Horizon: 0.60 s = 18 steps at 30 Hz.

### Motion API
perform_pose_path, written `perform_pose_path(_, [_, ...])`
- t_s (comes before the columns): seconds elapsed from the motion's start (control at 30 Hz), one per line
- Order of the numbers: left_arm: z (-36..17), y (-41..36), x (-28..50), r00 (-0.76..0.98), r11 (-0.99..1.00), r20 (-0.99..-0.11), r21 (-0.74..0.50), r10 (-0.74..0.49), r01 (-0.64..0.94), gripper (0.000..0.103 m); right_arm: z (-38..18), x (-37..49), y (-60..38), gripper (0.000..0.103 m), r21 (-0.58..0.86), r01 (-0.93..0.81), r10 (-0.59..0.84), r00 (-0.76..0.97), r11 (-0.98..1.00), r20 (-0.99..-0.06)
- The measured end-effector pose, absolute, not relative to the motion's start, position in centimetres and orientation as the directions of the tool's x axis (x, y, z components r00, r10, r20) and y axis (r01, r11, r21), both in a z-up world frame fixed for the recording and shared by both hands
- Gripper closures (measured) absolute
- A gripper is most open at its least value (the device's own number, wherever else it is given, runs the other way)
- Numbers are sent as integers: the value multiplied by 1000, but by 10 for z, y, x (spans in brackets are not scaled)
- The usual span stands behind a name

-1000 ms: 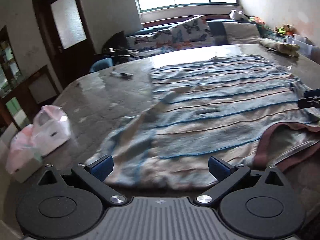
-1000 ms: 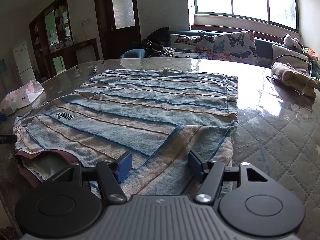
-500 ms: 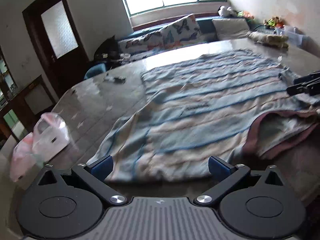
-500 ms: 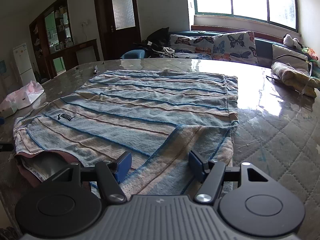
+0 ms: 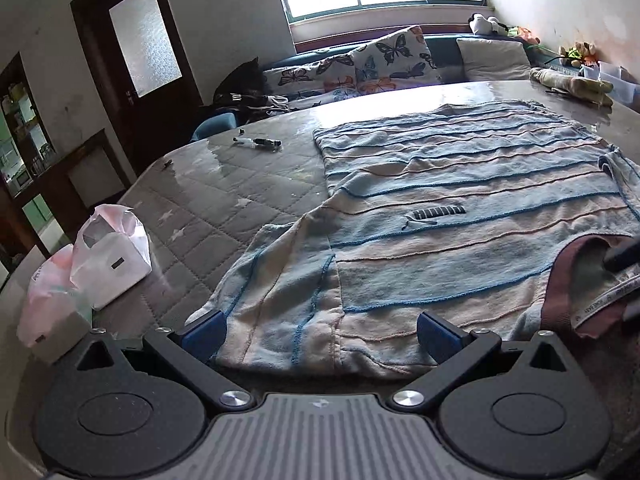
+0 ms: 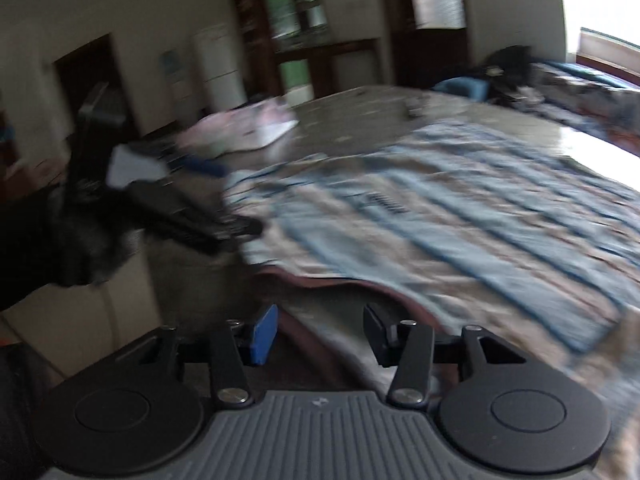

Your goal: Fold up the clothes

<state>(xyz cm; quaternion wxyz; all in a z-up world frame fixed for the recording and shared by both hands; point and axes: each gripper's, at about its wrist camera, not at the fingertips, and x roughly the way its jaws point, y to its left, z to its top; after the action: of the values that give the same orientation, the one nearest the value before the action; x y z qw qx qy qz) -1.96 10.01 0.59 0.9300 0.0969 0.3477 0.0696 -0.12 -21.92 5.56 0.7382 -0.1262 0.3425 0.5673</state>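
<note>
A blue and beige striped T-shirt (image 5: pixel 460 200) lies spread flat on the quilted table (image 5: pixel 224 200), its maroon collar (image 5: pixel 560 280) near the front edge. My left gripper (image 5: pixel 320 332) is open, its fingers straddling the shirt's left sleeve and shoulder edge. My right gripper (image 6: pixel 318 334) is open at the collar (image 6: pixel 320 280) in the blurred right wrist view, where the shirt (image 6: pixel 460 200) stretches away to the right. The left gripper (image 6: pixel 192 216) also shows there, at the shirt's far sleeve. A dark part of the right gripper shows in the left wrist view at the collar (image 5: pixel 624 256).
A white and pink plastic bag (image 5: pixel 92 268) sits on the table's left side. A pen (image 5: pixel 258 143) lies at the far edge. A rolled cloth (image 5: pixel 572 84) lies at the far right. A sofa with butterfly cushions (image 5: pixel 384 60) stands behind the table.
My right gripper swung left from the shirt's right sleeve to the collar, its view now blurred. My left gripper moved closer to the left sleeve edge.
</note>
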Motion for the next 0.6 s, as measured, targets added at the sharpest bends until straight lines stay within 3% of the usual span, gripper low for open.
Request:
perform_pose_path(0.23, [3,101,-19,752,975,-635,220,178,-45,0,46,-12,-187,71,171,-950,751,90,263,-654])
perform_pose_path(0.33, [1,102,-19,750,975,-637,220,179,-46,0,46,-12,-183,80,195,-948,765,70,250,-640])
perform_pose_path(0.6, [-1,104,-16,747,973,-637,223,187,-54,0,45,-16,-194,80,215,-961,773,-2,173,-634])
